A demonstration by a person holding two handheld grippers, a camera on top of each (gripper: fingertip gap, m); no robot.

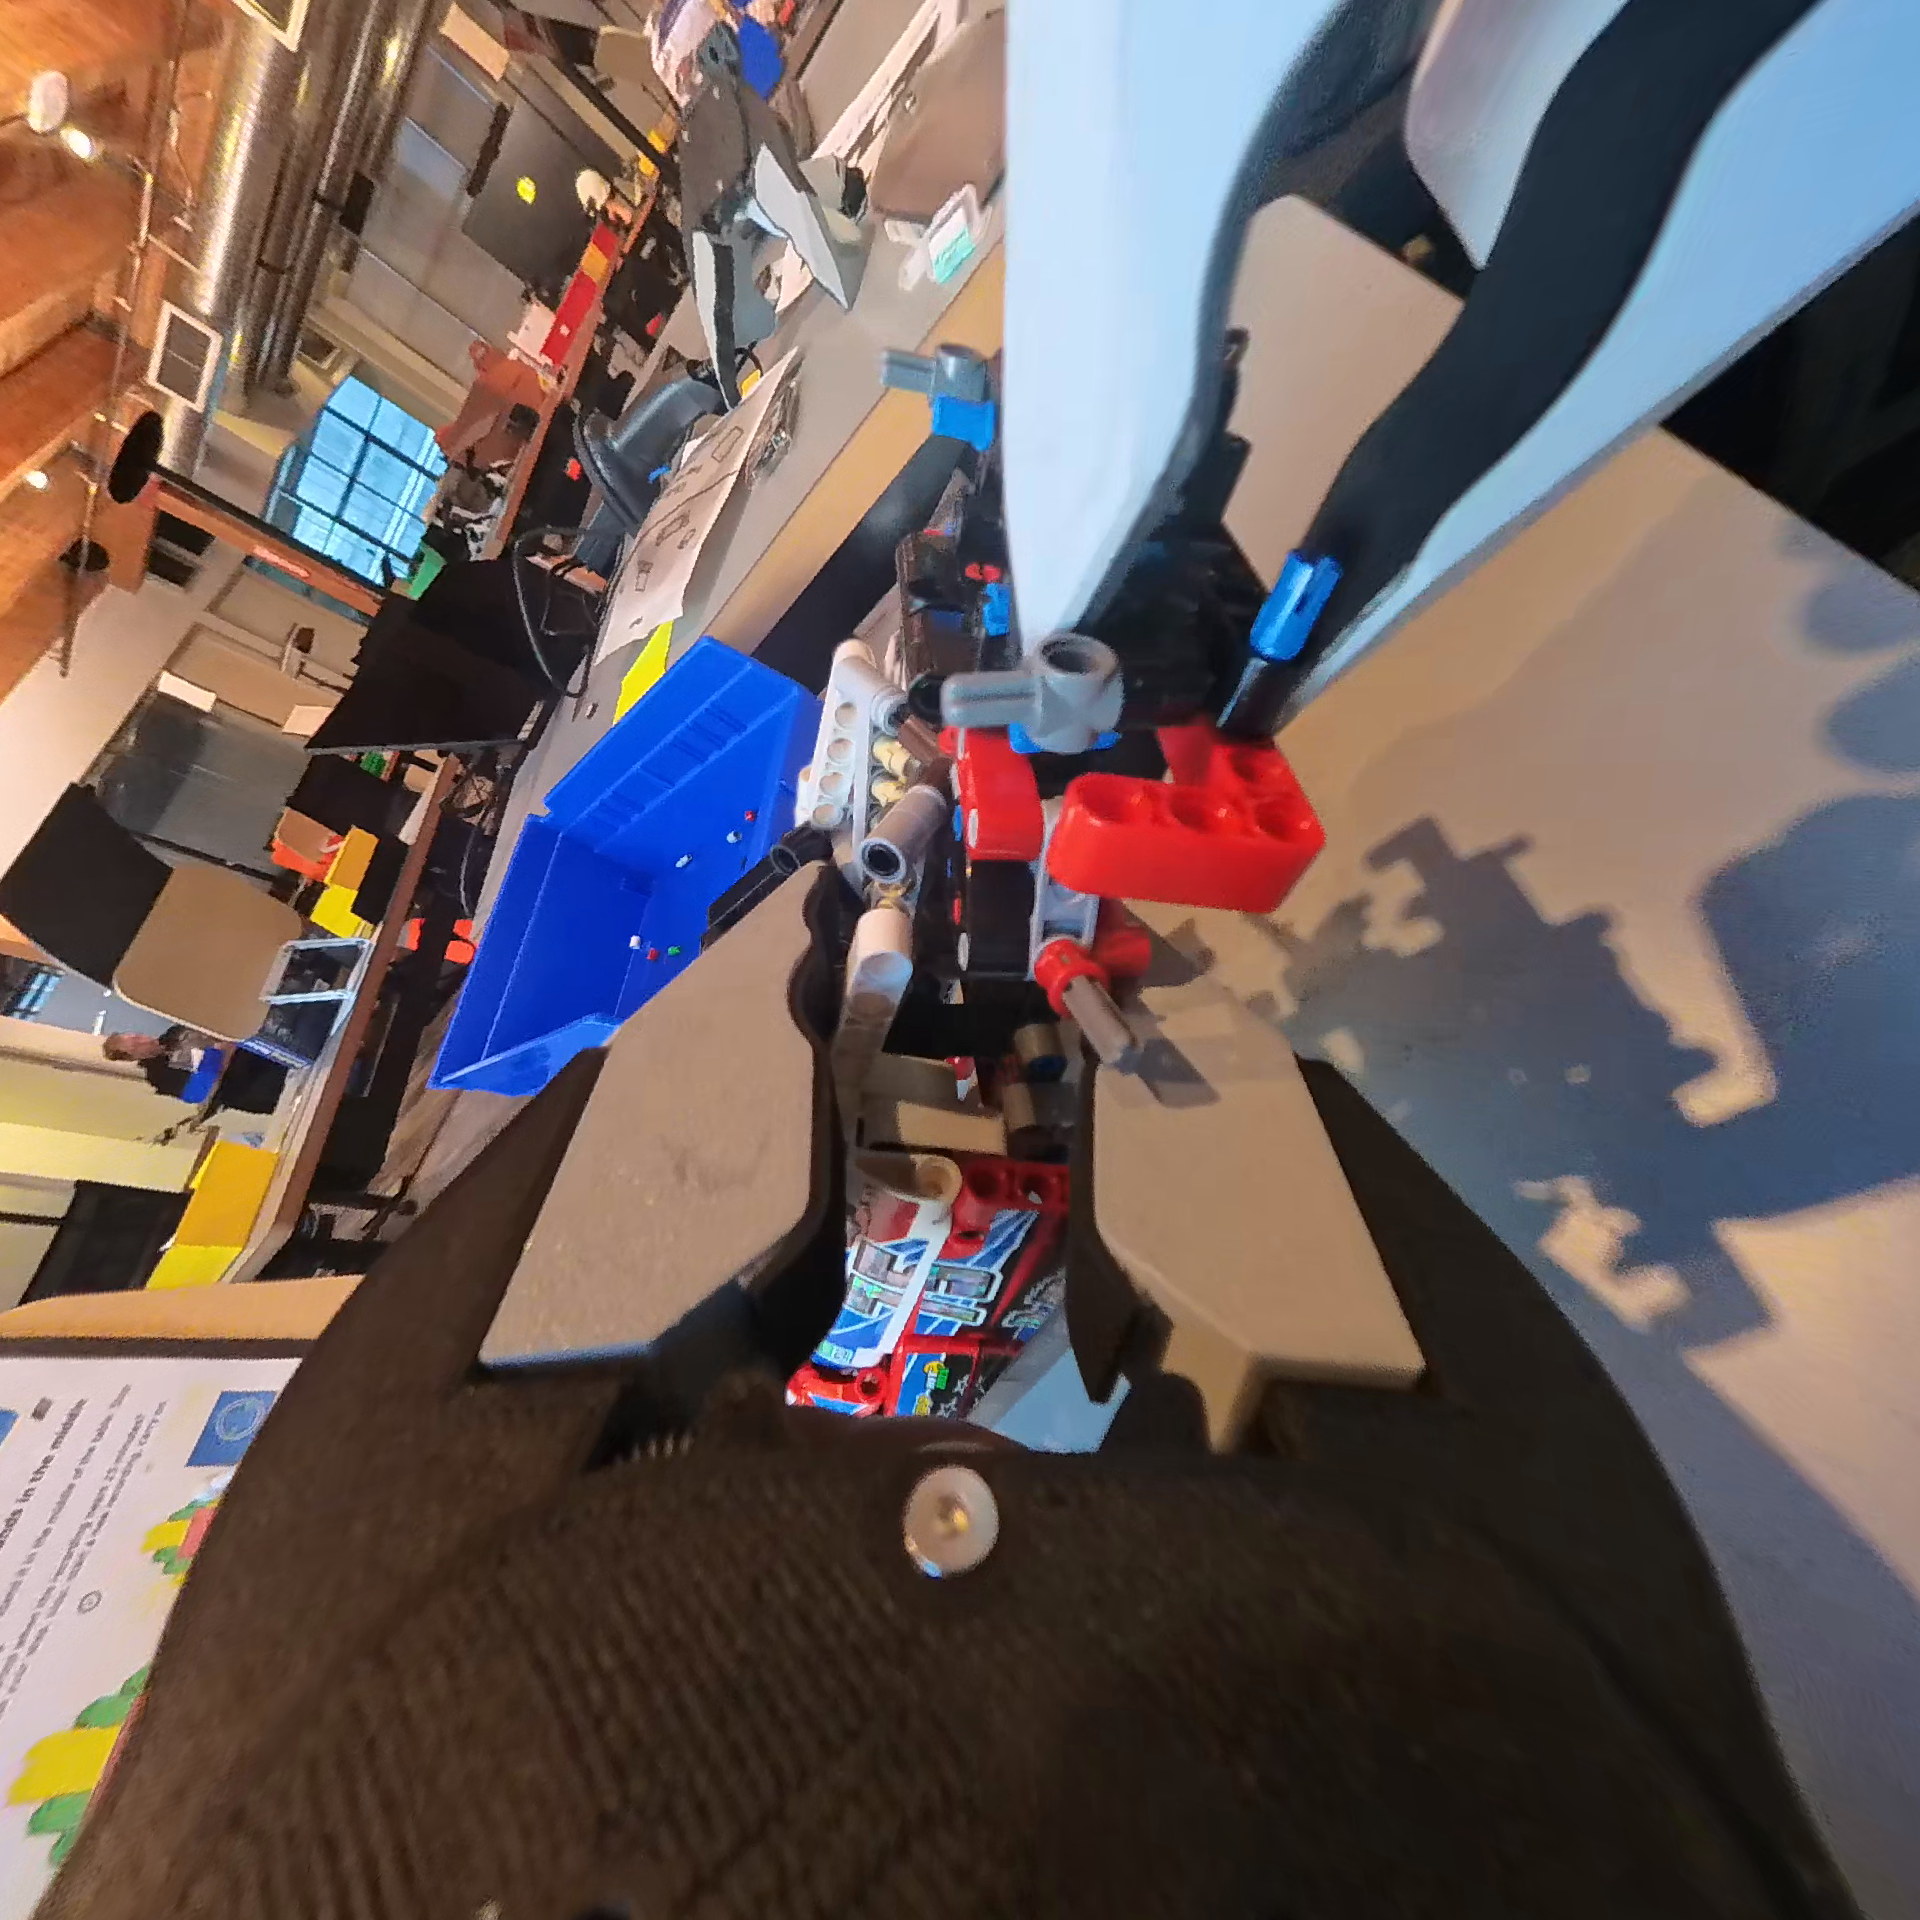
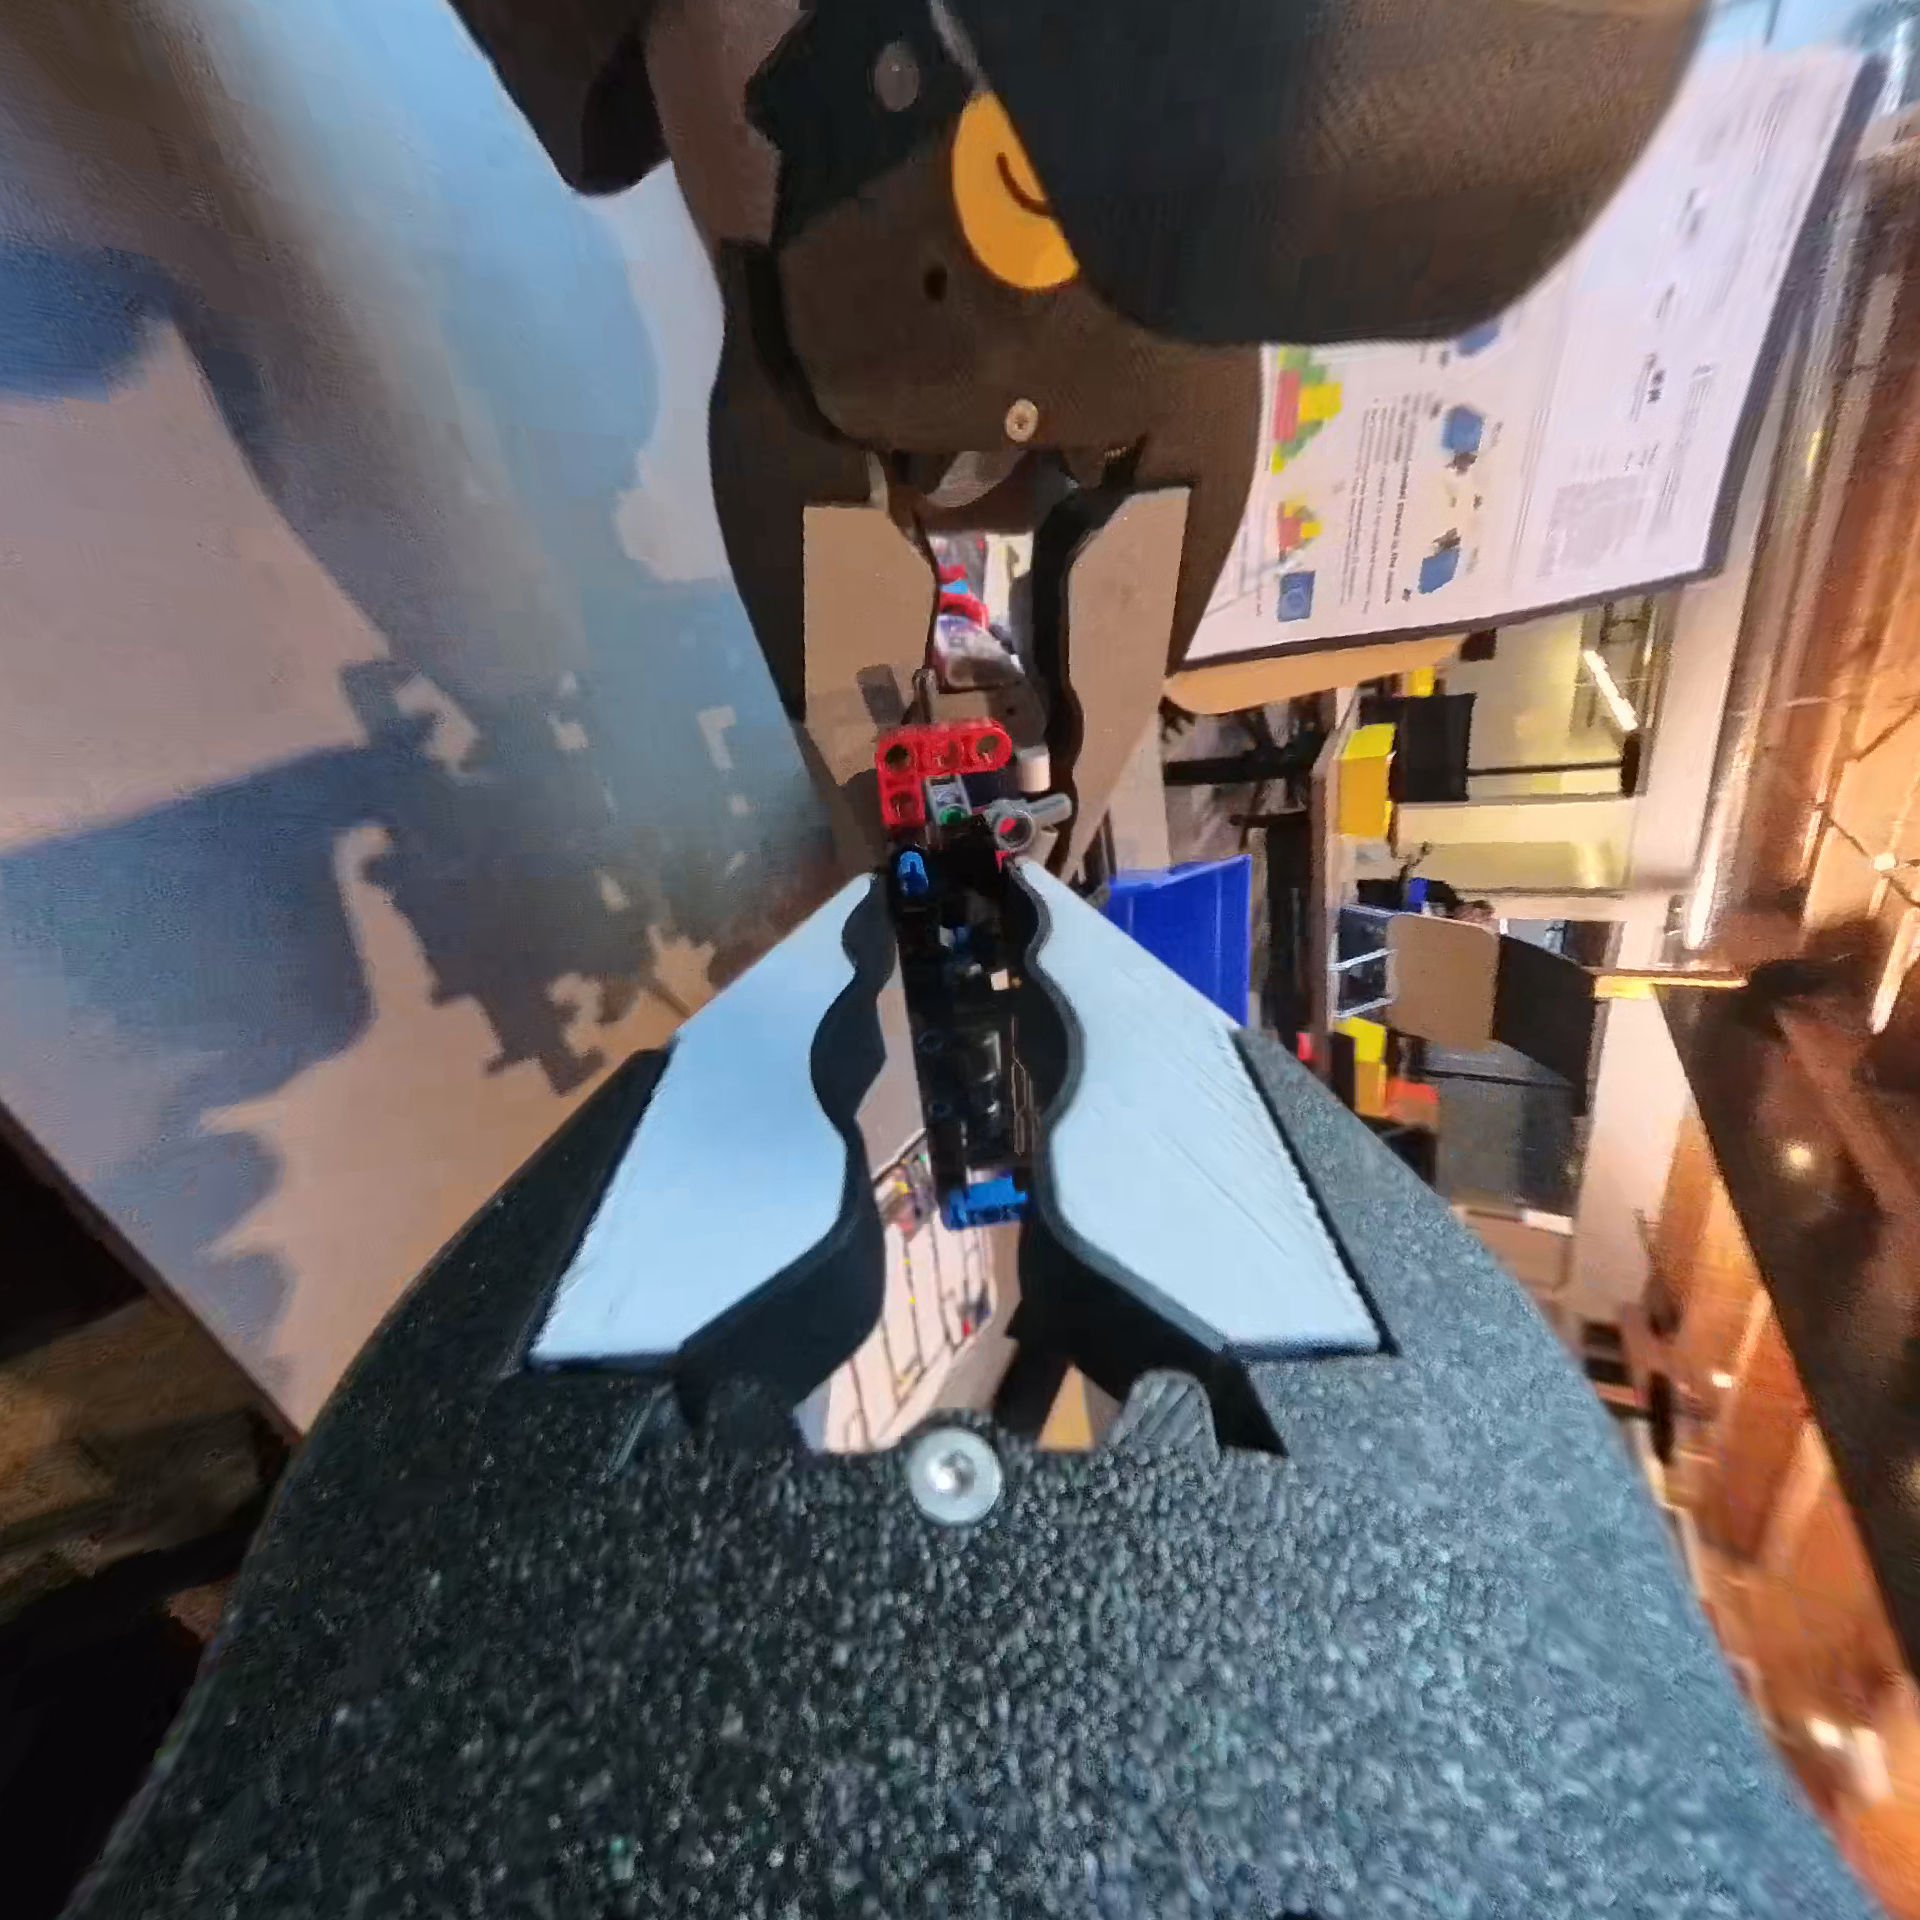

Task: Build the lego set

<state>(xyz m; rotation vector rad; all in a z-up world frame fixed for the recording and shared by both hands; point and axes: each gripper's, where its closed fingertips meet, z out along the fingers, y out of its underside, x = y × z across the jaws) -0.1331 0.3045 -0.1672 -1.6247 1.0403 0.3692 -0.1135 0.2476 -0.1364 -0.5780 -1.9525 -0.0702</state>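
A partly built lego model (image 1: 997, 831) is held in the air between both grippers. It has red, white and black parts, a red L-shaped beam (image 1: 1184, 831), a grey connector (image 1: 1049, 691) and a blue pin (image 1: 1288, 608). My left gripper (image 1: 956, 997), with tan fingers, is shut on the stickered red-and-white end. My right gripper (image 1: 1174, 623), with pale fingers, comes in from the opposite side. In the right wrist view my right gripper (image 2: 951, 894) is shut on the model's black beam section (image 2: 966, 1039). The red beam (image 2: 940, 758) and the left gripper (image 2: 966, 769) lie beyond.
A blue bin (image 1: 644, 831) stands on the tan table (image 1: 1558, 935) behind the model and also shows in the right wrist view (image 2: 1184, 925). A printed sheet (image 1: 94, 1558) lies near the table edge. Loose papers (image 1: 675, 520) and other equipment (image 1: 748, 208) lie farther along.
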